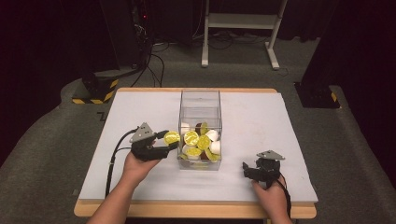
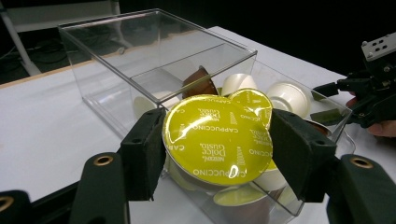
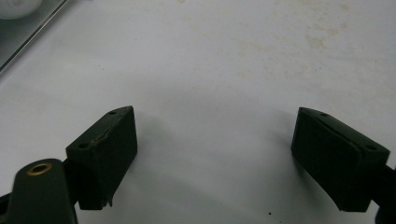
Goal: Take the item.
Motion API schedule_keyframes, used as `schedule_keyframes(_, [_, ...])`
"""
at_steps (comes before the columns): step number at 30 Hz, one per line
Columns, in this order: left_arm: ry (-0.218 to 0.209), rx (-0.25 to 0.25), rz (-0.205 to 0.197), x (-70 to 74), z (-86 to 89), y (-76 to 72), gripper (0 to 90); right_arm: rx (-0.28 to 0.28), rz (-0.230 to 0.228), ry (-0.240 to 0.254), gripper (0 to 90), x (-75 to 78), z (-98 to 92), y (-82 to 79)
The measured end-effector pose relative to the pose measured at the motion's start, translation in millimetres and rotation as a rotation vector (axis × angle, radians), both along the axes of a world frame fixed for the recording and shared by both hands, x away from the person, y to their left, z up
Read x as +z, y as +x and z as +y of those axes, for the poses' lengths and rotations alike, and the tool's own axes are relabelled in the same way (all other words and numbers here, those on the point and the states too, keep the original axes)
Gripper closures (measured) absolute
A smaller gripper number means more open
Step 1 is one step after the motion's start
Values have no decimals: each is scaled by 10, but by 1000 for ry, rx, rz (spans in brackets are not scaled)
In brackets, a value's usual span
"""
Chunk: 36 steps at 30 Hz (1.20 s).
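Left gripper (image 2: 217,140) clamped on a yellow-lidded coffee capsule (image 2: 217,138), one black pad on each side of its rim; foil lid faces the left gripper camera, lettering upside down there. In the high view the left gripper (image 1: 169,141) sits just left of the clear plastic box (image 1: 200,100), capsule (image 1: 171,137) held outside the box's left wall, near its top edge and off the table. Left hand (image 1: 138,163) wraps the gripper body from below; cable trails back along the forearm.

Right gripper (image 3: 215,158): jaws stand wide apart, nothing between them, bare white table (image 3: 224,70) underneath. In the high view it (image 1: 247,170) rests low on the table to the right of the box, well apart from it, right hand (image 1: 273,193) behind.

Beyond the held capsule: box open at the top, its near half holding a loose pile of capsules (image 1: 201,142), mostly yellow lids, several white bodies, one or two brown. Far half of the box bare. In the left gripper view the pile (image 2: 243,88) shows through the clear wall right behind the held capsule, and the right gripper (image 2: 373,88) shows farther off.

Past the table: grey carpet, legs of a white frame (image 1: 243,21), black-and-yellow striped base (image 1: 95,91) at the far left.
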<state>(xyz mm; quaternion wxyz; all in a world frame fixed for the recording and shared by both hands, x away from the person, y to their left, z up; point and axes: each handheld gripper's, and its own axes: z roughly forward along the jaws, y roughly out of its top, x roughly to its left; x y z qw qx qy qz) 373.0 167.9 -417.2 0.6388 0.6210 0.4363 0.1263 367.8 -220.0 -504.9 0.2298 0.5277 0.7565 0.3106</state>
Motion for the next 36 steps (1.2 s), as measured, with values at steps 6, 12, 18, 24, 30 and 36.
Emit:
schedule_keyframes(6, [5, 29, -3, -19, 78, 5, 383, 2, -2, -1, 144, 0, -1, 1])
schedule_keyframes(12, [27, 64, 3, -91, 196, 51, 383, 1, -1, -1, 144, 0, -1, 0])
schedule_keyframes(18, [39, 87, 3, -145, 294, 84, 383, 2, -1, -1, 144, 0, -2, 1])
schedule_keyframes(24, [39, 113, 7, -170, 357, 115, 382, 2, -1, -1, 144, 0, -2, 1])
schedule_keyframes(30, [50, 130, 11, -196, 421, 157, 383, 2, -1, -1, 145, 0, -2, 0])
schedule_keyframes(36, [50, 143, 27, -233, 475, 207, 382, 2, -1, -1, 145, 0, -2, 1])
